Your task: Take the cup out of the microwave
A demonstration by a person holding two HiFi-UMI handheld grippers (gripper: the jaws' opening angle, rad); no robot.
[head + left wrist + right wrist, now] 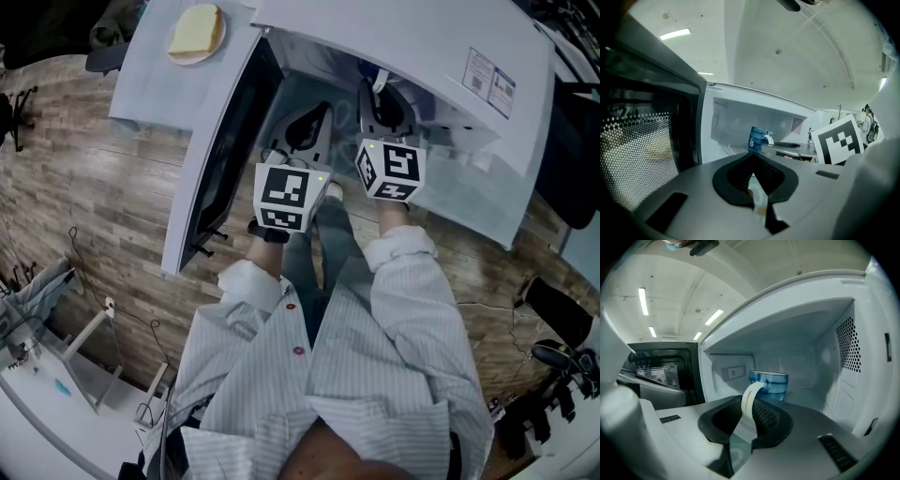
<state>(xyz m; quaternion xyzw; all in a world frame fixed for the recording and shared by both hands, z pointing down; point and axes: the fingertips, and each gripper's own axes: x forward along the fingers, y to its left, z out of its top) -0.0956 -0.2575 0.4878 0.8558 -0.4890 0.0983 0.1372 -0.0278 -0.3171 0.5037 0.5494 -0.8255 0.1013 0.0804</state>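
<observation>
The blue cup (769, 382) stands inside the microwave (806, 324), its white handle (749, 401) clamped by the right gripper (751, 405), so draw it out level and slowly, left gripper (752, 158) closed, empty, at the microwave's mouth

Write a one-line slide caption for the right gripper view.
Right gripper gripping the cup by its handle inside the open microwave.
</observation>
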